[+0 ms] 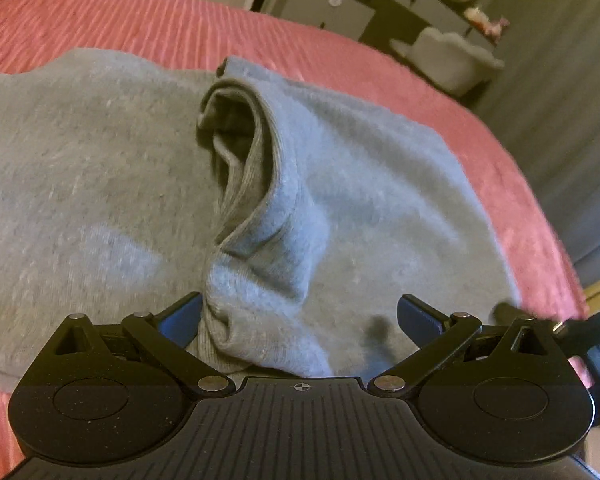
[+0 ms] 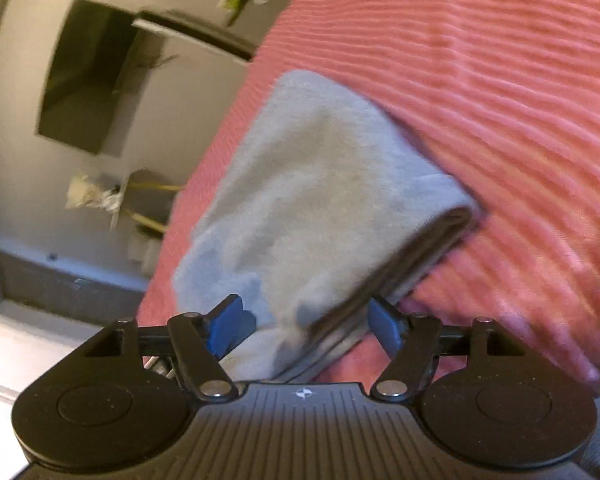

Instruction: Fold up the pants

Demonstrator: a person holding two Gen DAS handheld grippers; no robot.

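Note:
The grey pants [image 1: 100, 184] lie on the pink ribbed bedspread [image 1: 140, 16]. In the left wrist view a bunched fold with the ribbed waistband [image 1: 256, 208] rises between the blue fingertips. My left gripper [image 1: 300, 316] is open wide, with that cloth between its jaws. In the right wrist view the pants [image 2: 320, 184] show as a folded stack of layers. My right gripper [image 2: 306, 324] is open, its jaws on either side of the stack's near edge. Part of the other gripper shows at the right edge of the left wrist view [image 1: 596, 340].
The bed's edge runs along the right in the left wrist view, with a grey dresser [image 1: 332, 4] and a pale chair [image 1: 448, 60] beyond. In the right wrist view a dark wall screen [image 2: 84, 76] and floor [image 2: 16, 344] lie off the bed's left edge.

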